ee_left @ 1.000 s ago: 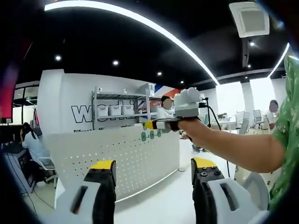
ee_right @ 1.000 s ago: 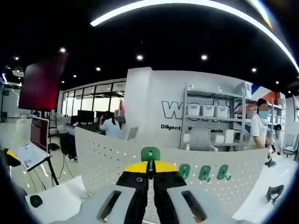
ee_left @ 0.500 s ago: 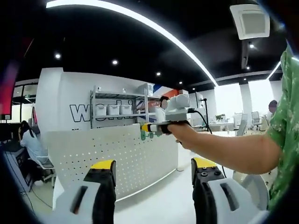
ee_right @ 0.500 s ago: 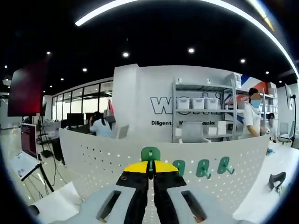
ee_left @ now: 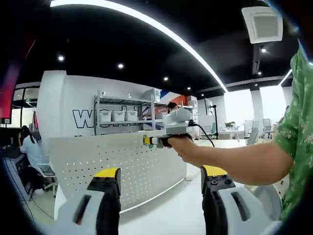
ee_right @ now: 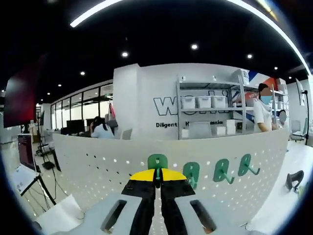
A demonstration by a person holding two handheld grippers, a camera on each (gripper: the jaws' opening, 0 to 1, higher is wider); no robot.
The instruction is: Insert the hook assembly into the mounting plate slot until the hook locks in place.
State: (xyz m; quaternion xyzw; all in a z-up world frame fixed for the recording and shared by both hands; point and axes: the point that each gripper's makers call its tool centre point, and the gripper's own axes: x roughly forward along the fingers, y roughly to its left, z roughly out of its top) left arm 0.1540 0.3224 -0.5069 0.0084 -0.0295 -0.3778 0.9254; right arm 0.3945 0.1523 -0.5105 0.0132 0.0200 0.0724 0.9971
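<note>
A white perforated mounting plate (ee_left: 122,161) stands upright on the white table. My left gripper (ee_left: 161,177) hangs low in front of it, open, with nothing between its yellow-tipped jaws. In the left gripper view a person's hand holds my right gripper (ee_left: 148,141) up near the plate's top edge, a green hook at its tip. In the right gripper view my right gripper (ee_right: 157,172) is shut on that green hook (ee_right: 157,161), close to the plate (ee_right: 93,166). Three more green hooks (ee_right: 223,169) hang on the plate to the right.
A small black object (ee_right: 293,180) lies on the table at the right end of the plate. A laptop on a stand (ee_right: 24,169) is at the left. Behind the plate are a shelf with white bins (ee_left: 120,117) and people at desks.
My right gripper has carried the green hook left and closer to the plate, whose holes and hung hooks now look bigger. The left gripper has stayed put and open.
</note>
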